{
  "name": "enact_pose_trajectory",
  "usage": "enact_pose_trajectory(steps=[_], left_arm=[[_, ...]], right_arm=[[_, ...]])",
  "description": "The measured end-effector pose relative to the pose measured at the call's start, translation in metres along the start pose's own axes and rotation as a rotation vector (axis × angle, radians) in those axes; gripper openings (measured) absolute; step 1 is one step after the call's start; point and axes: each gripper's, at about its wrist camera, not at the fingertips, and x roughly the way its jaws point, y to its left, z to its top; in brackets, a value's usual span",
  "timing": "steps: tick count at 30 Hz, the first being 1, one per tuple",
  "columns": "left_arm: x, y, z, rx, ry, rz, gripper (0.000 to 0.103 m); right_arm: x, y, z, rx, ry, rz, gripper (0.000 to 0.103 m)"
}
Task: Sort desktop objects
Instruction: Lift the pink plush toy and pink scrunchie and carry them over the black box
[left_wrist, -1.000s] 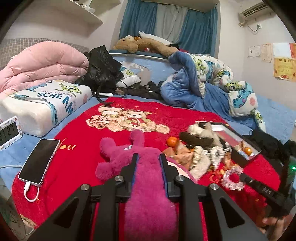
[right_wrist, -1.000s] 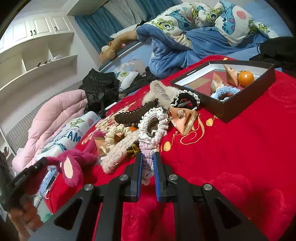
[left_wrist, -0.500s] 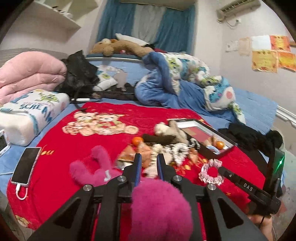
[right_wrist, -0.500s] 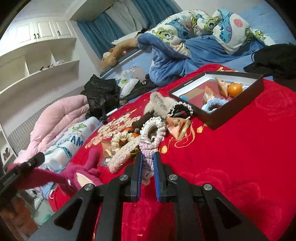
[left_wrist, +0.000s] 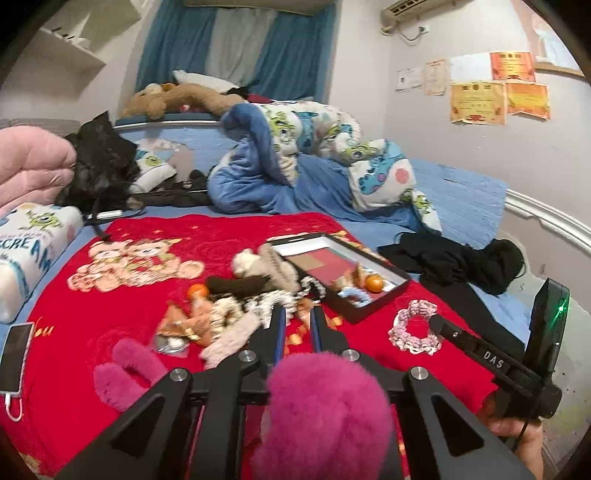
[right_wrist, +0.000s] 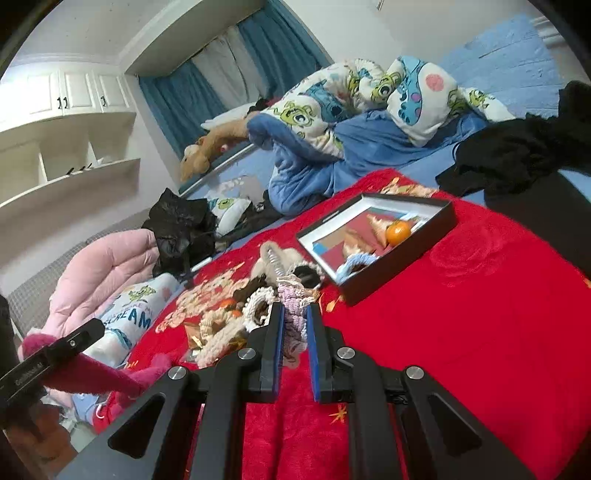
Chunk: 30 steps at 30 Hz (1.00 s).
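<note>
My right gripper (right_wrist: 293, 325) is clamping the pink scrunchie (right_wrist: 291, 310), with the black box (right_wrist: 399, 258) lying ahead-right; my left gripper (left_wrist: 297, 328) is pinching the plush toy (left_wrist: 321, 417).

Fuzzy magenta plush toy (left_wrist: 325, 410), velvety embossed red blanket (right_wrist: 461, 314), matt black cardboard box (right_wrist: 402, 258), crocheted pink yarn scrunchie (left_wrist: 415, 326).

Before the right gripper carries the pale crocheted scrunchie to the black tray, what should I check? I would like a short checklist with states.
1. Right gripper closed on pale pink crocheted scrunchie: ok.
2. Scrunchie lifted free of red blanket: cannot tell.
3. Black rectangular tray open, bare floor left inside: ok.
4. Left gripper, holding magenta plush toy, away from the tray: ok.
5. Scrunchie untangled from the neighbouring pile: cannot tell.
</note>
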Motion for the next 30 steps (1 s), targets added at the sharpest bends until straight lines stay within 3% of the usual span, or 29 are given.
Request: enact_pose_trajectory(steps=[4,16,30], left_arm=[[0.002,-0.023,0.014,0.010,0.000,-0.075,0.014],[0.005,-0.079,0.039,0.071,0.005,-0.197,0.013],[0.030,-0.094,0.072,0.116,0.033,-0.242,0.013]], right_arm=[[-0.012,-0.003,0.007,0.000,-0.026,-0.017,0.012],[-0.043,-0.014,0.025,-0.006,-0.085,-0.052,0.012],[-0.036,-0.013,0.043,-0.012,-0.086,-0.075,0.012]])
